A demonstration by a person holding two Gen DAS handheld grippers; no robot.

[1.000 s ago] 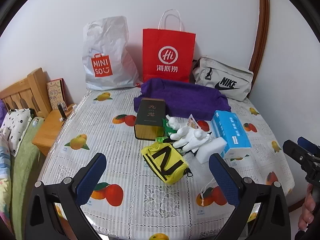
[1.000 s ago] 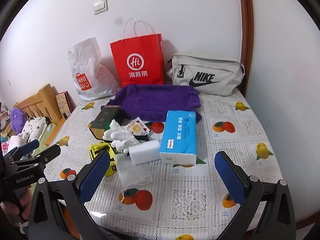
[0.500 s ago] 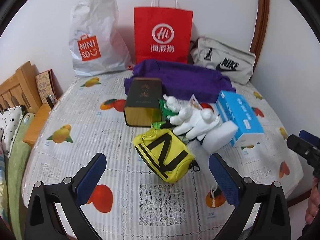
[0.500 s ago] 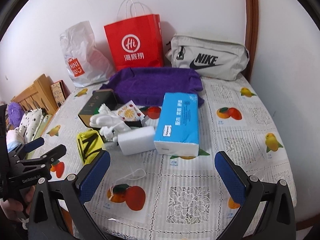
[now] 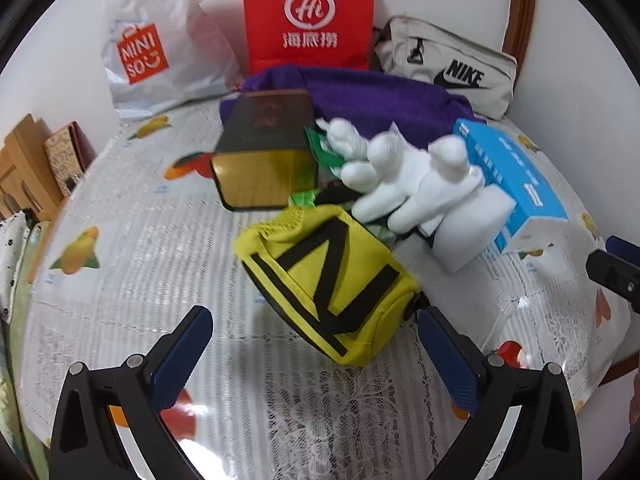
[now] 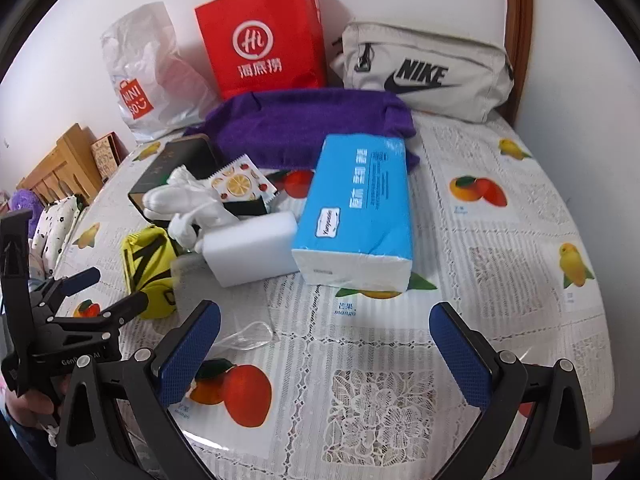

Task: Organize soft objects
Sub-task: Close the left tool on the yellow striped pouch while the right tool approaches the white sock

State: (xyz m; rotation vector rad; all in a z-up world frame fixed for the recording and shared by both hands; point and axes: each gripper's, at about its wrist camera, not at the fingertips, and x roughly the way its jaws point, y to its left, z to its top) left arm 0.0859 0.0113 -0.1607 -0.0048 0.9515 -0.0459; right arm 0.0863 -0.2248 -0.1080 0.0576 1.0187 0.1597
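Note:
A yellow pouch with a black N lies on the fruit-print tablecloth, just ahead of my open left gripper; its near corner sits between the fingers, untouched. Behind it are a white plush toy, a white foam block, a blue tissue pack and a purple towel. My right gripper is open and empty, a short way in front of the tissue pack and the foam block. In the right wrist view, the yellow pouch lies at the left.
A dark tin box stands left of the plush. A red paper bag, a white Miniso bag and a grey Nike bag line the wall. A clear plastic wrapper lies near my right gripper. A wooden headboard is at the left.
Both grippers have moved forward and down toward the pile. The yellow pouch now sits close before the left gripper, and the tissue pack is nearer the right one. No object has moved.

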